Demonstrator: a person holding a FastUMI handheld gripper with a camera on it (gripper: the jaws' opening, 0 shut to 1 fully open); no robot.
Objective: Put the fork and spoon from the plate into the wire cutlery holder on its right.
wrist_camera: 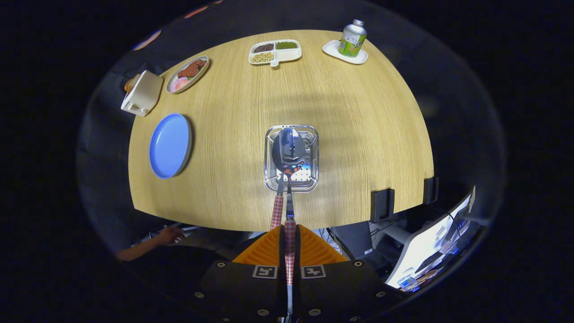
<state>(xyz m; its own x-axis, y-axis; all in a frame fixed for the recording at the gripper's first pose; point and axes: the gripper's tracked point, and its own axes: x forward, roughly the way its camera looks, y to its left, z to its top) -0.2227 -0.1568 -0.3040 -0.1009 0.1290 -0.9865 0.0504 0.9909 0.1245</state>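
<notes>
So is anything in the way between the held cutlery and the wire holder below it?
Nothing visible is. The gripper is shut on two checked-handled pieces, the spoon and probably the fork, which hang directly over the open top of the wire cutlery holder. The blue plate lies apart from it.

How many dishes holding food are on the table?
2: an oval plate of food beyond the blue plate, beside the white box; and a divided tray at the far edge, left of the can.

Bare table [358, 125] all around the wire cutlery holder [314, 154]; blue plate [169, 146] well apart.
</notes>
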